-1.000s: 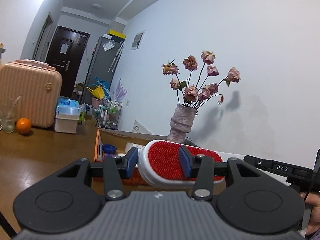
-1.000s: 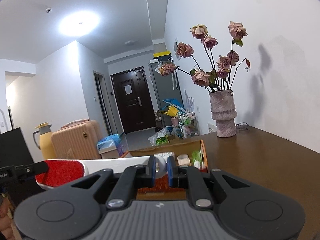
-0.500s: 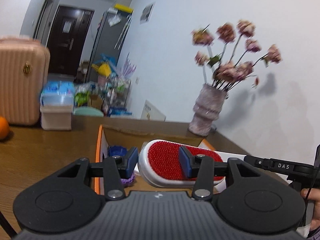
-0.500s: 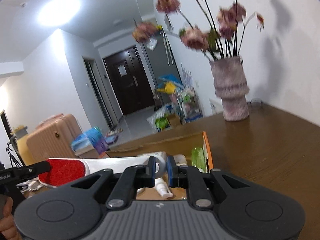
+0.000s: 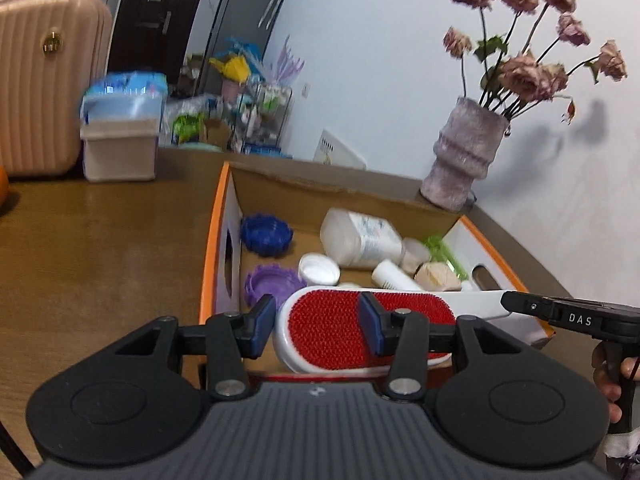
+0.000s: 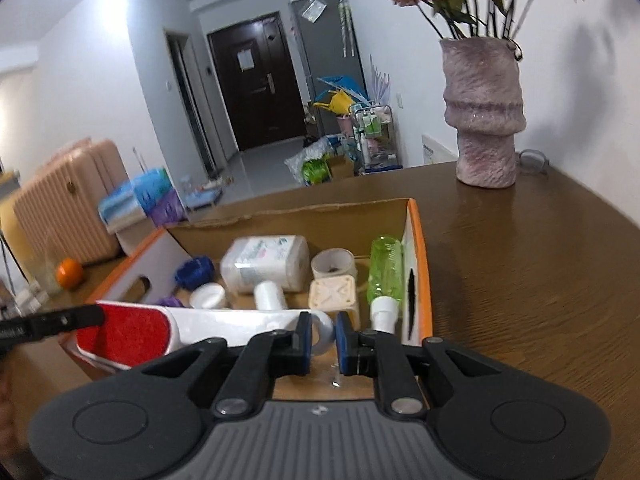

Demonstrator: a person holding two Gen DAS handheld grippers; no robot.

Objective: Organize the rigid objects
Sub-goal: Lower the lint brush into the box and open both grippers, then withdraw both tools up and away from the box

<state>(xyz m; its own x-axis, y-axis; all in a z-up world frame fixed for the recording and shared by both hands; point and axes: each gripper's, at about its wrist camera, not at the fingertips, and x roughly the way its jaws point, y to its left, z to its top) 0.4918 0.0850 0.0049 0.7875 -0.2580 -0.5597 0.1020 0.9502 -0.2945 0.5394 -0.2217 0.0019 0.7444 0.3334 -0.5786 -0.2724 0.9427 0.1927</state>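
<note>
Both grippers are clamped on the white plastic lint brush with the red bristle pad (image 5: pixel 360 328) — left gripper (image 5: pixel 316 330) on the head, right gripper (image 6: pixel 322 338) on the handle loop — hovering over the orange-rimmed cardboard box (image 5: pixel 208 264), and uneven release could tip it onto the box rim.

We see a brown wooden worktop (image 6: pixel 520 264) set against a plain white wall (image 5: pixel 400 60). A mauve ribbed vase (image 6: pixel 484 108) of dried pink roses (image 5: pixel 524 72) stands on it near that wall. Beyond the worktop a hallway leads to a dark double door (image 6: pixel 256 80), with a grey fridge (image 6: pixel 324 40) and a cluttered wire rack (image 6: pixel 372 136) beside it. A peach ribbed suitcase (image 5: pixel 44 80) stands at the left.
</note>
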